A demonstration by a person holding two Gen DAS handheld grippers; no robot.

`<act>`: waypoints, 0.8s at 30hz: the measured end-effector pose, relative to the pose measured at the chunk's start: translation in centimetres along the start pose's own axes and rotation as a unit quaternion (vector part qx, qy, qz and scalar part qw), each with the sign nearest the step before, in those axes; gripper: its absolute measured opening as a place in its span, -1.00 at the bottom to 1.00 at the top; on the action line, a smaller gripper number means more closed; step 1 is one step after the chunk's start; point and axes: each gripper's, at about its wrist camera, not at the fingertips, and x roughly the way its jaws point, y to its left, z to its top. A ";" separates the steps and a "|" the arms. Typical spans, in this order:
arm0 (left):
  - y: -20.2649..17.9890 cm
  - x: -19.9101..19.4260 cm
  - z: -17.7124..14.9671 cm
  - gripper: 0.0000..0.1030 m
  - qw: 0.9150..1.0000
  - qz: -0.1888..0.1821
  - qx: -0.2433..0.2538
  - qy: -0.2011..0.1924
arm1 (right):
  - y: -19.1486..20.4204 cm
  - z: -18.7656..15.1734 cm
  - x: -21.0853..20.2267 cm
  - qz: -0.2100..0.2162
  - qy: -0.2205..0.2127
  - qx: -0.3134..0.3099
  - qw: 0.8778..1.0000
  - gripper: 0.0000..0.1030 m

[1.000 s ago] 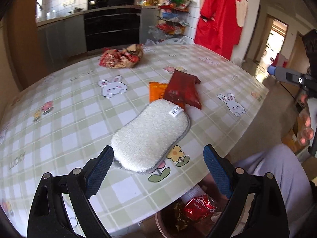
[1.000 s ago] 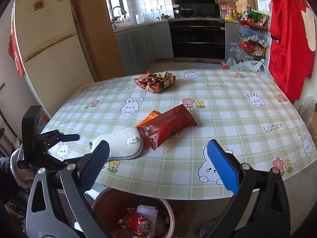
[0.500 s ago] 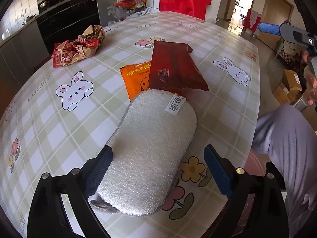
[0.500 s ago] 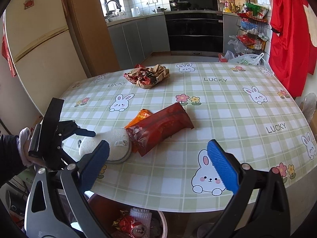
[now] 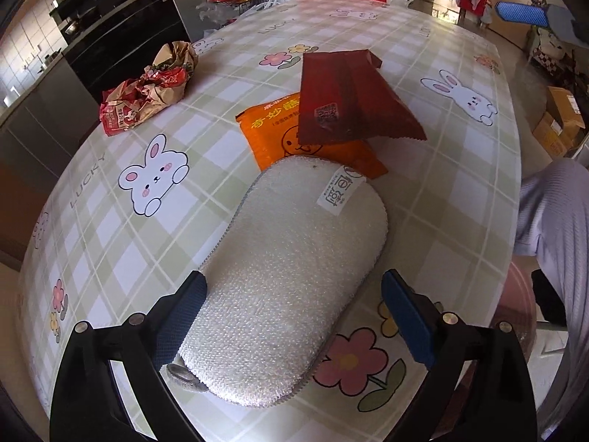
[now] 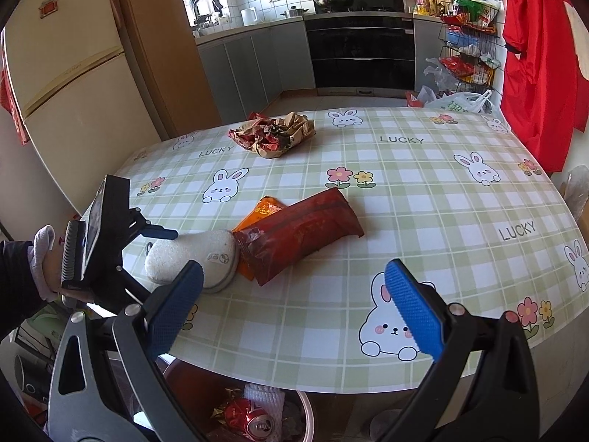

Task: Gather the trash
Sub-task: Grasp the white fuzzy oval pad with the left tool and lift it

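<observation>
A white oval sponge pad point(image 5: 291, 276) lies on the checked tablecloth point(image 5: 110, 228). My left gripper point(image 5: 294, 316) is open, with its fingers on either side of the pad's near end. Beyond the pad lie an orange snack wrapper point(image 5: 272, 129) and a dark red wrapper point(image 5: 349, 99) on top of it. A crumpled paper wrapper point(image 5: 151, 88) lies farther back. My right gripper point(image 6: 294, 313) is open and empty above the table's front edge. It sees the pad point(image 6: 191, 258), the red wrapper point(image 6: 298, 232) and the crumpled wrapper point(image 6: 272, 134).
A trash bin point(image 6: 298, 401) with a red can point(image 6: 250, 420) and other waste stands under the table's front edge. The person's leg point(image 5: 552, 221) is at the right of the left wrist view. Kitchen cabinets and a fridge point(image 6: 62, 73) stand behind.
My left gripper has moved forward and down over the table until its fingers straddle the white pad. My right gripper has drifted slightly closer to the table.
</observation>
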 end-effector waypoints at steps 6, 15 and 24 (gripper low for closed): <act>1.1 0.3 0.1 0.87 1.000 -0.002 -0.003 0.015 | -0.1 0.1 0.1 -0.005 0.001 -0.001 1.000 0.89; 4.5 -1.5 -0.9 0.01 0.992 -0.025 -0.117 -0.028 | 0.0 0.1 0.2 0.002 0.001 0.000 1.000 0.89; 5.1 -2.7 -2.3 -0.41 0.985 -0.052 -0.166 -0.017 | 0.7 0.1 0.2 0.011 0.002 -0.003 1.000 0.89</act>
